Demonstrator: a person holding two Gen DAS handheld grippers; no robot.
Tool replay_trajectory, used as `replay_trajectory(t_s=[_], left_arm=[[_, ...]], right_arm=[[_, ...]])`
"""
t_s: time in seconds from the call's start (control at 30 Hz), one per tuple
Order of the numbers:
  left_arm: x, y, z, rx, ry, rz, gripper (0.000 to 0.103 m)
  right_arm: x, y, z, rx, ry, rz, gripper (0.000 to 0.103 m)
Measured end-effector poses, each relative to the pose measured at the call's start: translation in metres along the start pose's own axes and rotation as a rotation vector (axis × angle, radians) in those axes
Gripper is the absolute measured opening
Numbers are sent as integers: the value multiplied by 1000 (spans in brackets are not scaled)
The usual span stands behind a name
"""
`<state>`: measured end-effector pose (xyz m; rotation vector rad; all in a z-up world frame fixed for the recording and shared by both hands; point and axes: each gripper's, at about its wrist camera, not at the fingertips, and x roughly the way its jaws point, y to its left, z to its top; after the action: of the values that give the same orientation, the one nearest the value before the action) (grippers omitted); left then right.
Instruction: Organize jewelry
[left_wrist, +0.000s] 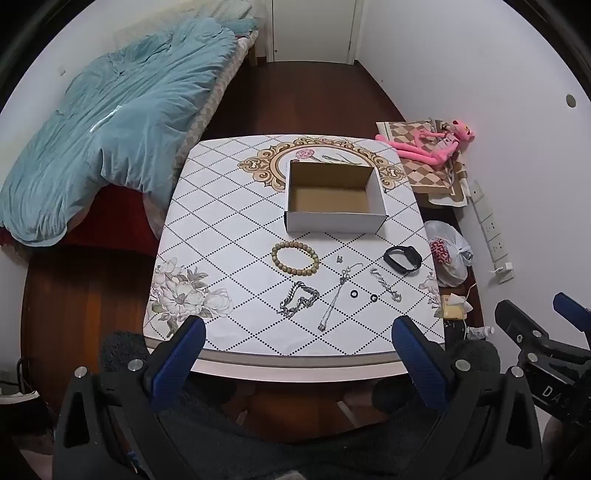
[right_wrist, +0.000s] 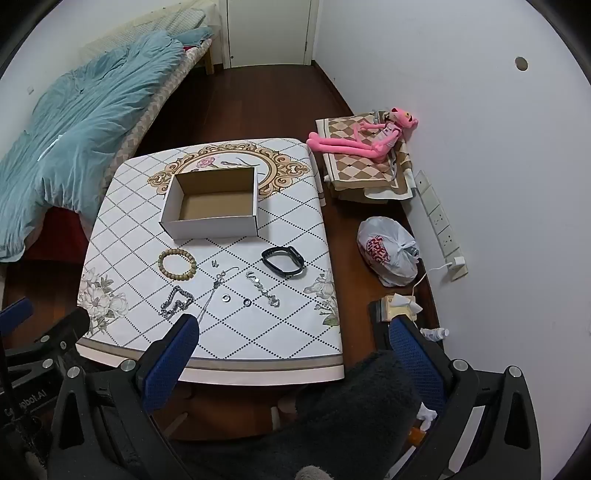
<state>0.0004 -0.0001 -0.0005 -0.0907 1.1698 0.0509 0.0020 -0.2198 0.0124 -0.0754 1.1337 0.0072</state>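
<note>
An open, empty cardboard box (left_wrist: 334, 197) (right_wrist: 212, 203) stands on the patterned table (left_wrist: 229, 236) (right_wrist: 295, 206). In front of it lie a beaded bracelet (left_wrist: 295, 257) (right_wrist: 177, 261), a black band (left_wrist: 402, 258) (right_wrist: 283, 261), a silver chain bracelet (left_wrist: 298, 303) (right_wrist: 176, 302), a thin necklace (left_wrist: 334, 299) (right_wrist: 216, 286), a second silver chain (left_wrist: 386, 284) (right_wrist: 263, 289), two small rings (left_wrist: 354, 293) (right_wrist: 224, 297) and a tiny earring (left_wrist: 338, 258) (right_wrist: 214, 264). My left gripper (left_wrist: 297, 345) and right gripper (right_wrist: 293, 343) are both open and empty, held near the table's front edge.
A bed with a blue quilt (left_wrist: 110, 122) (right_wrist: 74, 122) lies to the left. At the right are a pink plush toy (left_wrist: 436, 142) (right_wrist: 369, 136), a white plastic bag (left_wrist: 448, 253) (right_wrist: 388, 251), a wall power strip (right_wrist: 439, 218) and a tissue pack (right_wrist: 399, 308).
</note>
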Motion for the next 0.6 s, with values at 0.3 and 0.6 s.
replay_trajectory(t_s=[0.3,0.6], left_arm=[[-7,2,7,4,-19,10,103],[-12,-1,3,-1,-34,11,103]], right_arm=[[-3,-3,0,6,-6,3,103],[-3,1,-1,4,4,10,103]])
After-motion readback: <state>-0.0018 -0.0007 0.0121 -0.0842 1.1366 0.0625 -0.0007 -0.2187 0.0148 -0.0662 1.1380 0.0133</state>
